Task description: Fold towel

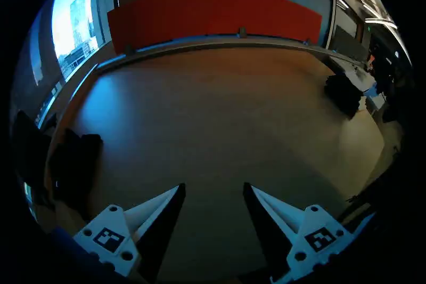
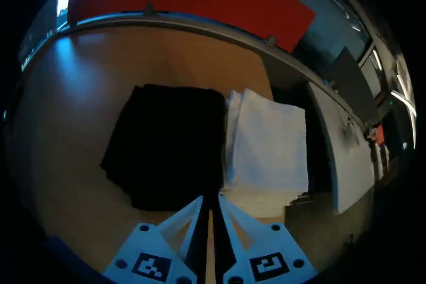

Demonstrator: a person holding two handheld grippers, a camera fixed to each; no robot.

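**A:** What is seen in the left gripper view?

**B:** The left gripper point(image 1: 213, 185) is held wide open, and nothing is caught between its fingers. Bare wood of the table point(image 1: 213, 113) is seen ahead of it. A dark heap point(image 1: 343, 92) lies well apart, at the far right. Whether it is a towel cannot be told.

**A:** And in the right gripper view?

**B:** The right gripper point(image 2: 210, 197) is closed almost fully. A thin slit is left, and nothing is gripped. Just beyond its tips a black towel point(image 2: 160, 145) and a white towel point(image 2: 271, 145) are laid side by side, touching. In this view the black one is to the left of the tips and the white one to the right.

**A:** How far along is the task judged to be?

**B:** Both towels are seen as flat, neat rectangles, and layered edges are seen on the white one. So the folding is judged done or nearly done. No towel is held, and it cannot be told if one more fold is wanted.
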